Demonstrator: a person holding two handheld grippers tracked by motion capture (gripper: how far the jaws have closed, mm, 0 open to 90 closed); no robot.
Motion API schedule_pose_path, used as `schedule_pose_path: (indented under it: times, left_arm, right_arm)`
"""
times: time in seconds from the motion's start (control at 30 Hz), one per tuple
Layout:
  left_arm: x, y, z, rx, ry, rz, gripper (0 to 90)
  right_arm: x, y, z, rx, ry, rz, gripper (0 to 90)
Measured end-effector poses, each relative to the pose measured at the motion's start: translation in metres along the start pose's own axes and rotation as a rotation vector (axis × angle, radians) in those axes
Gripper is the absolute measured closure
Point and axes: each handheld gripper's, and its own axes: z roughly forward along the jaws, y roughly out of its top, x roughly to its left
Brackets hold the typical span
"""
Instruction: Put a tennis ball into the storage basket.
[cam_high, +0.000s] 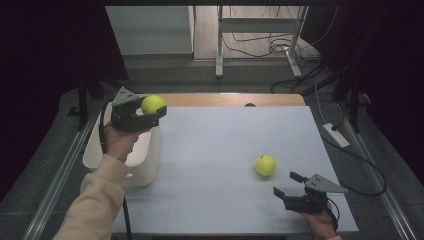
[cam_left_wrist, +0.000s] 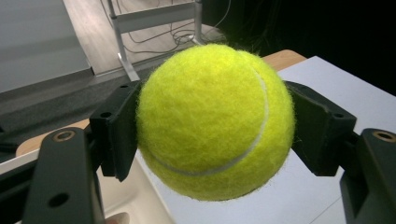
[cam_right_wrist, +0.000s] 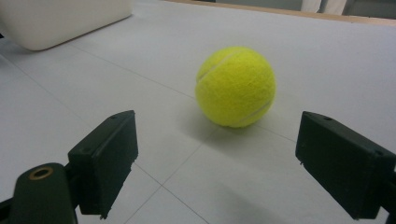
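My left gripper (cam_high: 152, 111) is shut on a yellow-green tennis ball (cam_high: 152, 104), held in the air over the far rim of a white bin (cam_high: 148, 167) at the table's left. In the left gripper view the ball (cam_left_wrist: 215, 122) is pressed between both black pads, above the bin's wall. A second tennis ball (cam_high: 265, 165) lies on the white table at the right. My right gripper (cam_high: 288, 183) stands open just in front of it, near the table's front edge. In the right gripper view that ball (cam_right_wrist: 236, 87) rests a little beyond the spread jaws, touching neither.
The white table top (cam_high: 220, 145) has a wooden strip along its far edge (cam_high: 235, 99). Beyond it stand a metal frame's legs (cam_high: 219, 55) and loose cables (cam_high: 280, 47) on the floor. A power strip (cam_high: 336, 135) lies on the floor at the right.
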Motion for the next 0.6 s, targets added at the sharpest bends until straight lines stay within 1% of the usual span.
schedule_pose_path:
  times: [0.03,0.43,0.6]
  left_arm:
    - [0.003,-0.001,0.000,0.005,0.008,-0.003,26.7]
    - [0.018,-0.005,0.001,0.027,0.046,-0.020,26.7]
    - [0.026,-0.008,0.001,0.040,0.064,-0.034,26.7]
  right_arm:
    - [0.000,0.000,0.000,0.001,0.000,-0.001,12.9]
    - [0.000,0.000,0.000,0.004,0.001,-0.002,12.9]
    - [-0.001,0.000,0.000,0.005,-0.001,-0.002,12.9]
